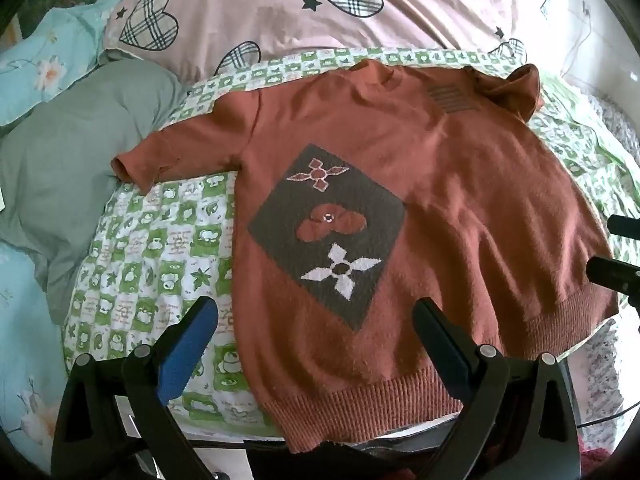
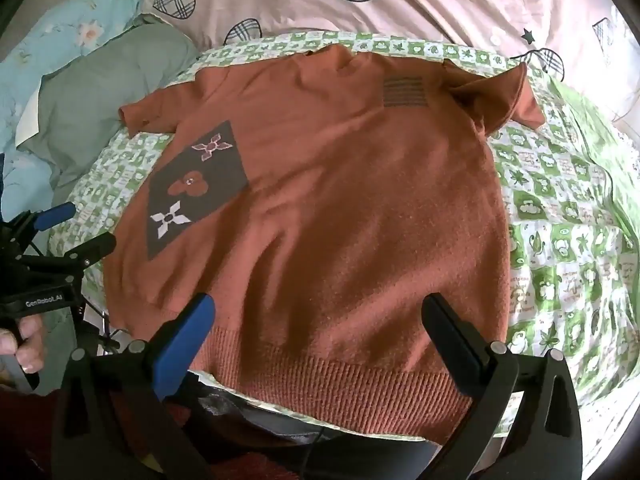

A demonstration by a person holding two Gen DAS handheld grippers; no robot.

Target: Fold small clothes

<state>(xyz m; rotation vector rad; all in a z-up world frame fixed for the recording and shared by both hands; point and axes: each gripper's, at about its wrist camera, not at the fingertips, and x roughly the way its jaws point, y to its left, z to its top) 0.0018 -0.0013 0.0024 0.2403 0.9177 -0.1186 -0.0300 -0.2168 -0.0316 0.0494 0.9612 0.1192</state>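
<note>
A small rust-orange knit sweater (image 1: 440,200) lies spread flat, front up, on a green-and-white checked sheet (image 1: 160,248). It has a dark grey diamond patch with flowers (image 1: 328,232) and short sleeves; the left sleeve (image 1: 176,152) lies out flat, the right sleeve (image 2: 500,96) is bunched up. My left gripper (image 1: 316,320) is open and empty above the ribbed hem's left part. My right gripper (image 2: 320,312) is open and empty above the hem (image 2: 340,384) in the right wrist view. The sweater (image 2: 340,200) fills that view.
A pink duvet with plaid hearts (image 1: 320,12) lies behind the sweater. A grey-green pillow (image 1: 72,152) and a light blue floral cover (image 1: 44,60) lie at the left. The bed's near edge runs under the hem. The other gripper shows at each view's side (image 2: 60,240).
</note>
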